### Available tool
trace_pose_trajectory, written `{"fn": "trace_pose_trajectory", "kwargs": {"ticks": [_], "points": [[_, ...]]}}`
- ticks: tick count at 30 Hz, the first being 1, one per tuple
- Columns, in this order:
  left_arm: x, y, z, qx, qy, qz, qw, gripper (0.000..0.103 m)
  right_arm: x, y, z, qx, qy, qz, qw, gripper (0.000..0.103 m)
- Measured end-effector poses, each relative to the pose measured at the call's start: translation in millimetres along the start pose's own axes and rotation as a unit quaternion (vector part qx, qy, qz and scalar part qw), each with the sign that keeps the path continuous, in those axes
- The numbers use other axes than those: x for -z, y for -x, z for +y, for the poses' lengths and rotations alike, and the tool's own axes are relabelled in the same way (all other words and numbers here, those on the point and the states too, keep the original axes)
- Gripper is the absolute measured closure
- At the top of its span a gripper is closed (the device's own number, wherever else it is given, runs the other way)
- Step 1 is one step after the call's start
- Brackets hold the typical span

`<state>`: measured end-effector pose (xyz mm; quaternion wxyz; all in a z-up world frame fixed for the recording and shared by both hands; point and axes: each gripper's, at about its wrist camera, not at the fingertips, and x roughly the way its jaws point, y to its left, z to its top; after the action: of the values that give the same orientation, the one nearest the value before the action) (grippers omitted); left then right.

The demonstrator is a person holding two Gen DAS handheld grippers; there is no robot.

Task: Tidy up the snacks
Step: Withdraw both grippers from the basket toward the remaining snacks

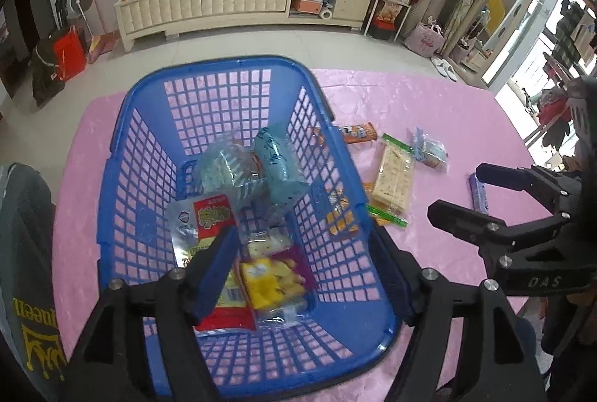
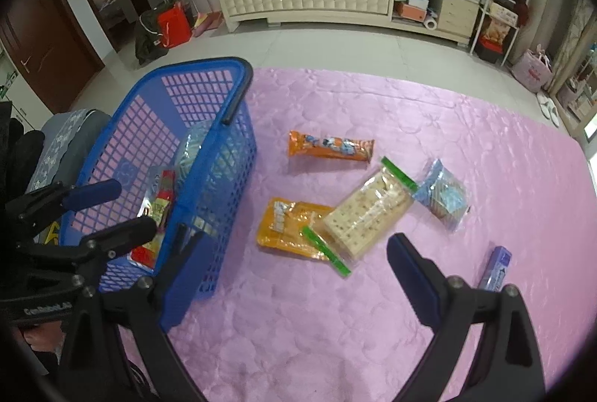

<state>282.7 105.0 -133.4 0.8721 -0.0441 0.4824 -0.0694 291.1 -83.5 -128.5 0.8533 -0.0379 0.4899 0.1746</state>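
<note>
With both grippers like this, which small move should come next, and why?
Probably the right gripper should lower onto the clear cracker packet with green ends. Its jaws stand open and empty above the pink cloth, that packet lies nearest, and the left gripper, also open, hangs over the blue plastic basket.

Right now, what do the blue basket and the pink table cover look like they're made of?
Blue basket: looks like rigid moulded plastic, slightly glossy, with grid-pattern openwork walls and a smooth rounded rim. Pink table cover: probably a thin satin-like fabric or plastic sheet; it shows a soft sheen and an embossed swirling pattern, so which one stays uncertain.
</note>
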Motion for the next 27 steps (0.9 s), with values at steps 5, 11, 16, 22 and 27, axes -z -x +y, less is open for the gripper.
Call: {"fn": "trace_pose_trajectory", "kwargs": {"ticks": [5, 11, 16, 22, 27], "points": [[9, 32, -16, -0.008, -0.016, -0.018, 0.9997, 0.032, 10, 29, 0, 0.000, -0.002, -0.015, 1.000, 0.007], [24, 80, -46, -0.003, -0.046, -0.061, 0.9971, 0.024, 30, 73, 2, 0.008, -0.007, -0.033, 0.999, 0.007], [39, 108, -71, 0.012, -0.058, -0.078, 0.9953, 0.022, 50, 105, -3, 0.017, -0.014, -0.047, 0.999, 0.007], [52, 120, -99, 0.022, -0.071, -0.079, 0.9941, 0.022, 77, 132, -18, 0.020, -0.037, -0.056, 0.998, 0.007], [60, 119, -120, 0.025, -0.084, -0.071, 0.9936, 0.022, 94, 139, -31, 0.026, -0.048, -0.057, 0.997, 0.006]]}}
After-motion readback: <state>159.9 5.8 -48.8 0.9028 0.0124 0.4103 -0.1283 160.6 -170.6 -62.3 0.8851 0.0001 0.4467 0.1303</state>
